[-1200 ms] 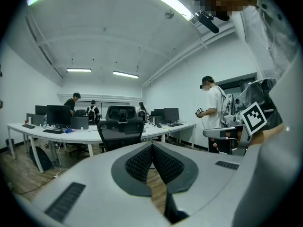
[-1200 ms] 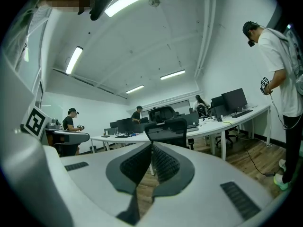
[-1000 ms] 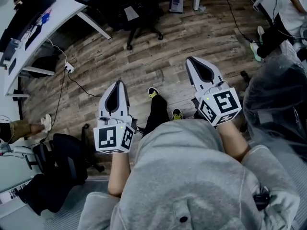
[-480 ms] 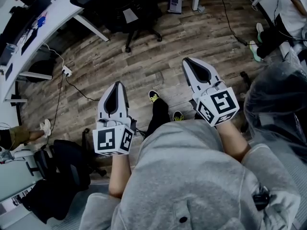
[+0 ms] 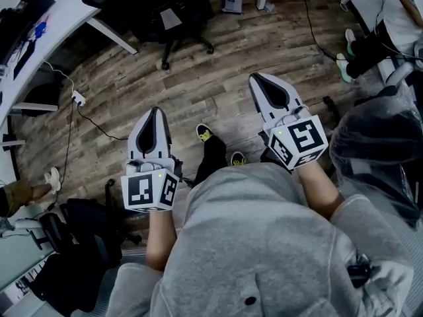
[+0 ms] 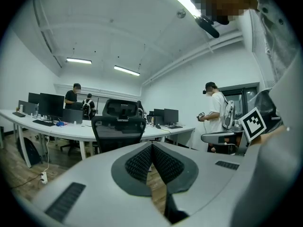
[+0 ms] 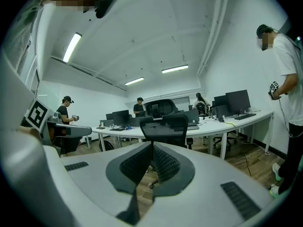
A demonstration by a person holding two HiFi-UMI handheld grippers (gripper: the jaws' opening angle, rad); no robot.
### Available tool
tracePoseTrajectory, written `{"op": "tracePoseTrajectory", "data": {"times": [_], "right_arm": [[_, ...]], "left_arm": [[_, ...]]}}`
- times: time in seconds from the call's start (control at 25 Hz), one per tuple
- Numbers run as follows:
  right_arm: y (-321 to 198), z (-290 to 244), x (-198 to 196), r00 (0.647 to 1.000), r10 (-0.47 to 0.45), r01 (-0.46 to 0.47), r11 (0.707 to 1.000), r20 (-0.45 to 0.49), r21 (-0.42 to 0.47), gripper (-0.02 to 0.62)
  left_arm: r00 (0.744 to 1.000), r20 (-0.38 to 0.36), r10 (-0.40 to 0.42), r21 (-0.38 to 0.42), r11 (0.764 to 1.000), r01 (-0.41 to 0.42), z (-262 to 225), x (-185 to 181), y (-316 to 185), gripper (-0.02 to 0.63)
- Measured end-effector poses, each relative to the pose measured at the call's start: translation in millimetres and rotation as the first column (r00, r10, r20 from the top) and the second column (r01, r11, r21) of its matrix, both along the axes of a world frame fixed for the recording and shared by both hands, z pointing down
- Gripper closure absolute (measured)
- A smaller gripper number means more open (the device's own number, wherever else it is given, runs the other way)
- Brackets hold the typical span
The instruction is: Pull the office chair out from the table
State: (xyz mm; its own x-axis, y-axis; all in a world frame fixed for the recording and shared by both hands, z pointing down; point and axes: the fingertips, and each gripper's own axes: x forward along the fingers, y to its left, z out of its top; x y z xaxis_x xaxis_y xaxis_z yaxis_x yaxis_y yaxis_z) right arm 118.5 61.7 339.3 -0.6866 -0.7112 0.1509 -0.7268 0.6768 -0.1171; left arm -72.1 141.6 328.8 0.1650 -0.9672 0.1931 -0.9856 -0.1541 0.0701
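The black office chair [image 5: 168,15] stands tucked against the white curved table [image 5: 49,25] at the top of the head view. It faces me with its mesh back in the left gripper view [image 6: 118,129] and the right gripper view [image 7: 165,126]. My left gripper [image 5: 154,111] and right gripper [image 5: 254,78] are held side by side over the wooden floor, well short of the chair. Both point at it. Each is shut with nothing between its jaws, as the left gripper [image 6: 152,145] and right gripper [image 7: 152,144] show in their own views.
Another black chair [image 5: 79,243] sits at lower left, and a plastic-covered chair [image 5: 380,150] stands close on the right. A power strip [image 5: 78,98] with its cable lies on the floor by the table. Other people stand at the right [image 5: 377,38] and behind the desks [image 6: 71,98].
Both grippers have drifted slightly up and left in the head view, still shut. The floor, the power strip and the chair have shifted left as the person moves forward.
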Motion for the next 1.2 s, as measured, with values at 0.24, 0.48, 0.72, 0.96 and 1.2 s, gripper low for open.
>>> {"op": "tracePoseTrajectory", "data": {"times": [0.24,0.48,0.72,0.96,1.2], "right_arm": [[-42.7,-2.0,-33.2,0.999,-0.016,0.017,1.000,-0.048,0.025,0.560],[-74.3,2.7,-67.1,0.996,-0.038,0.040,0.999,-0.083,0.030,0.560],[-94.9,1.4,-85.2,0.995,-0.036,0.039,0.999,-0.097,0.032,0.559],[-113.2,1.7,-97.7,0.994,-0.032,0.035,0.999,-0.107,0.027,0.560],[-130.0,3.8,-114.7,0.993,-0.027,0.030,0.999,-0.116,0.025,0.559]], "left_arm": [[1.000,-0.002,-0.025,-0.008,1.000,0.025,2.2,-36.9,-37.3,0.594],[0.999,-0.004,-0.035,-0.004,0.999,0.035,2.4,-67.1,-70.6,0.594],[1.000,-0.006,-0.028,0.000,1.000,0.028,0.8,-85.5,-93.3,0.594],[1.000,-0.004,-0.009,-0.002,1.000,0.009,1.2,-96.8,-111.7,0.594],[1.000,-0.008,0.002,-0.008,1.000,-0.002,3.9,-110.8,-130.7,0.594]]}}
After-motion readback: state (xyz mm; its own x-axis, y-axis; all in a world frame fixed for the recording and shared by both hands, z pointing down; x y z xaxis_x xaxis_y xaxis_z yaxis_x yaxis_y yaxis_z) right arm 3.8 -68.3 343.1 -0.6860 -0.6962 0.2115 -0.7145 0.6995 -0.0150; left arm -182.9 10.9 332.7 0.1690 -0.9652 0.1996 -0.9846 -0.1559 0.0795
